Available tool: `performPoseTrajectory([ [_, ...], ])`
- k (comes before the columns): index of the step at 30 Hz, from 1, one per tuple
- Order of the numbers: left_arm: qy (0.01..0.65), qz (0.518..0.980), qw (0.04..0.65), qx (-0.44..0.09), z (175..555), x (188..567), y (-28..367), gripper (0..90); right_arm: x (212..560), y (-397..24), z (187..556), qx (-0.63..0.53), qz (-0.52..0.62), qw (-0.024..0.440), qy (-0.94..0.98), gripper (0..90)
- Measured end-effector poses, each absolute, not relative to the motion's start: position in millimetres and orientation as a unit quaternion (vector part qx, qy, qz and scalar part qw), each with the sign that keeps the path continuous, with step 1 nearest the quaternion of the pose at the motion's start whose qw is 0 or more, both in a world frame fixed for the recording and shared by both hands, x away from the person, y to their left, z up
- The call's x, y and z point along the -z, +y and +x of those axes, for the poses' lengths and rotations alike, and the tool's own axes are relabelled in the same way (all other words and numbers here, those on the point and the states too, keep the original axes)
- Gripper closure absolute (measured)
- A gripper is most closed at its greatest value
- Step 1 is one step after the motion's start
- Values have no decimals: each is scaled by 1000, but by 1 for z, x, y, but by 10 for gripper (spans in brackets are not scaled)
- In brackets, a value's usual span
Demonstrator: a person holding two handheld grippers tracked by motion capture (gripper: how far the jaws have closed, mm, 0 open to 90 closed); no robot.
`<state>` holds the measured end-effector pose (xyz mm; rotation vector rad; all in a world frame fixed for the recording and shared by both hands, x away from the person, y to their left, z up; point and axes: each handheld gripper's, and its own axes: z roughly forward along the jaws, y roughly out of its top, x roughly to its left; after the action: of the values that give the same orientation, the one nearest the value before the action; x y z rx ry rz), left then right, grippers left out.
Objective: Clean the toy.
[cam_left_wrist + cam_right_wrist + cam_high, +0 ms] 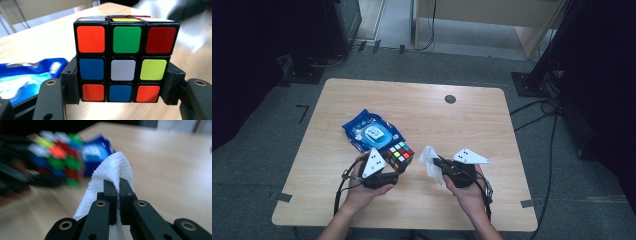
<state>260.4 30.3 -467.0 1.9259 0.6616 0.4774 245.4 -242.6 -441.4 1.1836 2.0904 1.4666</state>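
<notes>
A scrambled puzzle cube (pixel 399 155) (pixel 122 62) is held above the wooden table (pixel 472 120), with my left gripper (pixel 393 169) (pixel 122 90) shut on its lower part, one jaw on each side. My right gripper (pixel 435 162) (pixel 118 185) is shut on a white wet wipe (pixel 431 163) (pixel 112 167), which folds over the jaw tips and hangs down. It sits just right of the cube, a small gap apart. From the right gripper view the cube (pixel 56 155) is blurred at the left.
A blue wet-wipe pack (pixel 371 131) (pixel 27 77) (pixel 100 150) lies flat on the table just behind the cube. A small dark round cap (pixel 450 99) sits in the tabletop near the far edge. Cables and stands surround the table on the floor.
</notes>
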Motion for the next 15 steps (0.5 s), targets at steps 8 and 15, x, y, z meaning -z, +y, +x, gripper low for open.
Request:
performPoseTrajectory([
  [8,223,820,495,-183,241,469,-1,339,407,-207,210,-576,313,190,731,871],
  [15,209,820,503,-179,235,467,-7,339,422,-204,220,-576,337,165,726,871],
])
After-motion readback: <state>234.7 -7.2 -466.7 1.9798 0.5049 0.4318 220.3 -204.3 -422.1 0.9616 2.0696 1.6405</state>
